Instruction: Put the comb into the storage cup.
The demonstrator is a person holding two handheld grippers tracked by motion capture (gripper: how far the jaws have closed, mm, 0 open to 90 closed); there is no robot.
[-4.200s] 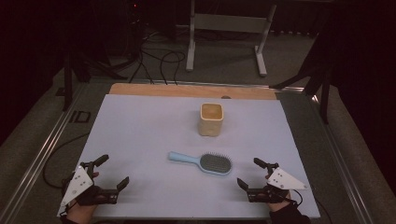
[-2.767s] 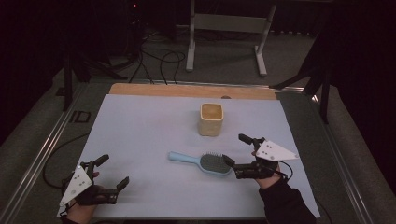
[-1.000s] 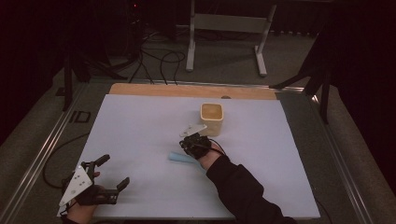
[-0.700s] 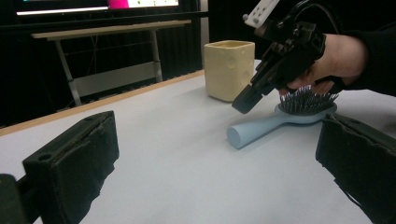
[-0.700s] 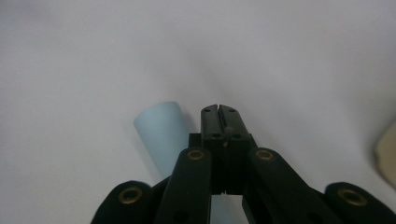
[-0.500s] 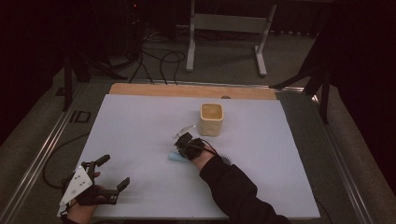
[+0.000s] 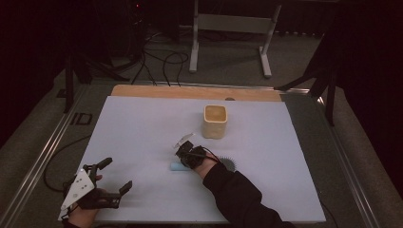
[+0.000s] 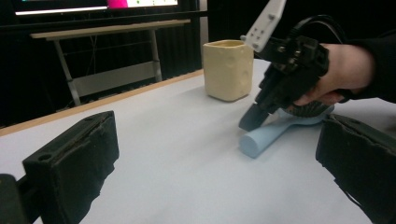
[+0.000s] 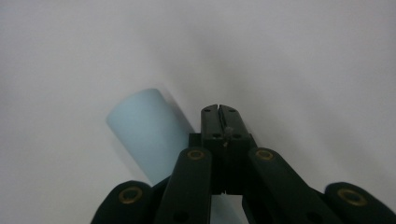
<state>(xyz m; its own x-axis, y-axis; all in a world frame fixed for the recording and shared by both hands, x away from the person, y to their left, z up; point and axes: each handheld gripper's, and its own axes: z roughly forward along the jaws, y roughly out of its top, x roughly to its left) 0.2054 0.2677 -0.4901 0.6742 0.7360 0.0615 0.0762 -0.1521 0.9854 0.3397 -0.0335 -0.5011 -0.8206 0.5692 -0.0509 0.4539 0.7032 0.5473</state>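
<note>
While my left gripper (image 7: 108, 183) rests at about seven o'clock on the white table (image 7: 142, 128), nearest to me in the high view, its jaws stand wide apart with nothing between them. In the left gripper view I look out between those two black jaws across bare tabletop toward the work.

Further in, just below the table's centre, my right gripper (image 7: 183, 153) is tipped down over the hairbrush (image 7: 177, 166). In the right gripper view its jaws are pressed flat together, a thin seam between them, and they grip nothing. The closed tip sits just beside the pale blue handle, which runs off toward ten o'clock in that view. I cannot tell whether the tip touches the table or the handle.

From the left gripper view, the right gripper (image 8: 254, 116) comes in from two o'clock, its black tip angled down onto the upper side of the blue handle, the hand (image 8: 343, 70) wrapped around the gripper's body. The hairbrush (image 8: 266, 133) lies flat, its round handle end pointing toward me and its dark bristle head tucked under the hand.

Beyond the brush, at about one o'clock from it, the cream cup (image 7: 215, 121) stands upright, apart from both grippers. The wooden strip (image 7: 190, 91) edges the table's far side at twelve o'clock.
</note>
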